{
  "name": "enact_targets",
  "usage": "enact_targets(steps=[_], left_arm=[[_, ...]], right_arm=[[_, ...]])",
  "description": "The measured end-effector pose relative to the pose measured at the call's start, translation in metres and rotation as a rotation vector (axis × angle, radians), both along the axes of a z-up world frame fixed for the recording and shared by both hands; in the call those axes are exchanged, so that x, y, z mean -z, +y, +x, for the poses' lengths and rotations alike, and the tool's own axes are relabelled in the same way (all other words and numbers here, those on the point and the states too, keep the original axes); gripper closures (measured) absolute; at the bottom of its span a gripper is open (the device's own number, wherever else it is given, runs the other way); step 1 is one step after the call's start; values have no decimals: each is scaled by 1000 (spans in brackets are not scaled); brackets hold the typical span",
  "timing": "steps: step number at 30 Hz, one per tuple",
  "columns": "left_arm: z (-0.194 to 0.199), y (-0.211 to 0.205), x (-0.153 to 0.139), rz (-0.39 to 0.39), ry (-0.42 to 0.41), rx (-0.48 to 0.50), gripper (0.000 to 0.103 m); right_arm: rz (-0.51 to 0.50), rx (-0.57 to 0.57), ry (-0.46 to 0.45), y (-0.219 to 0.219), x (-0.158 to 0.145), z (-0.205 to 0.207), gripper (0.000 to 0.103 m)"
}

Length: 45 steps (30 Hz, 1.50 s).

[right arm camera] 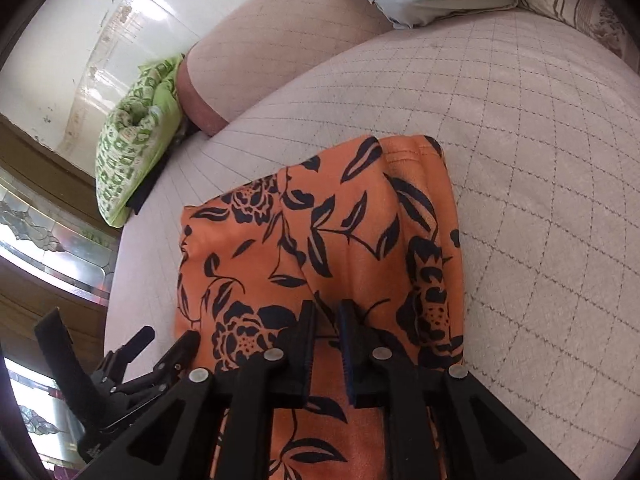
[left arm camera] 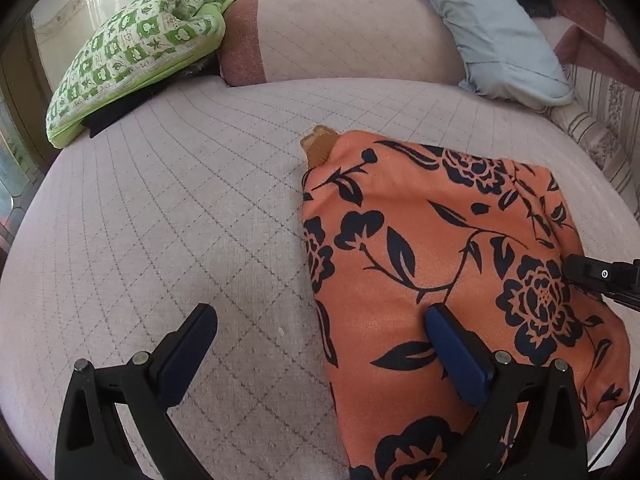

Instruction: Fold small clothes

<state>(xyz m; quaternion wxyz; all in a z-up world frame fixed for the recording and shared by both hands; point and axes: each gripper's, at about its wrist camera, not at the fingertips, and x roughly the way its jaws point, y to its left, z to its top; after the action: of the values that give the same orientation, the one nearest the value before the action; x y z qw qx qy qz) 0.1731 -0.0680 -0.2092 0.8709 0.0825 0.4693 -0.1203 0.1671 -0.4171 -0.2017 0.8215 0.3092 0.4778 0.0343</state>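
An orange cloth with a dark flower print lies folded on the pink quilted mattress. A tan scrap pokes out at its far corner. My left gripper is wide open, one finger over the mattress and the other resting over the cloth's near edge; in the right wrist view it sits beside the cloth's left side. My right gripper is low over the near part of the cloth, its pads a narrow gap apart with flat fabric showing between them. It enters the left wrist view at the right.
A green-and-white patterned quilt is bundled at the far left corner over something dark. A pink bolster runs along the back, with a pale blue pillow at the far right. Striped bedding borders the right side.
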Motion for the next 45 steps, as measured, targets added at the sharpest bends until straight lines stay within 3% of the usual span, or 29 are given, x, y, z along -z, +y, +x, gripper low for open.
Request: enact_targets(steps=[4,6,7,8,10,13,21,24,28,36,42,45], left_arm=[[4,15,-13,-37,-39,-18,0],[9,22,-13,-77,-7,-14,0],[13,26,-11,-108,26,-10,0],[15,28,-10,-136,56,-5,0],[19,34,-6,-197,119,-2,0],[21,35,-4,-239,147,18,0],[3,9,-2,-189,125,119,0],[7,7,6,-226,189,126,0],[17,15,20,-329,299,102,0],[11,0,15,-253,218,100,0],[1,-19,8,-156,123,125,0],[2,-22,8,-146,116,134,0]], right_arm=[[-30,24,-50,-6,-16,-11,85],[-51,56,-77,-15,-23,-19,61],[-54,73,-84,-18,-24,-21,28],[-48,86,-103,-23,-26,-25,20],[-7,85,-123,-32,-28,-30,20],[105,88,-76,-47,-12,-31,20],[266,159,15,-65,24,-31,20],[283,174,98,-66,43,-28,20],[345,195,79,-69,49,-28,20],[413,121,73,-58,58,-19,20],[341,69,59,-36,53,-9,19],[312,40,53,-27,51,-3,18]])
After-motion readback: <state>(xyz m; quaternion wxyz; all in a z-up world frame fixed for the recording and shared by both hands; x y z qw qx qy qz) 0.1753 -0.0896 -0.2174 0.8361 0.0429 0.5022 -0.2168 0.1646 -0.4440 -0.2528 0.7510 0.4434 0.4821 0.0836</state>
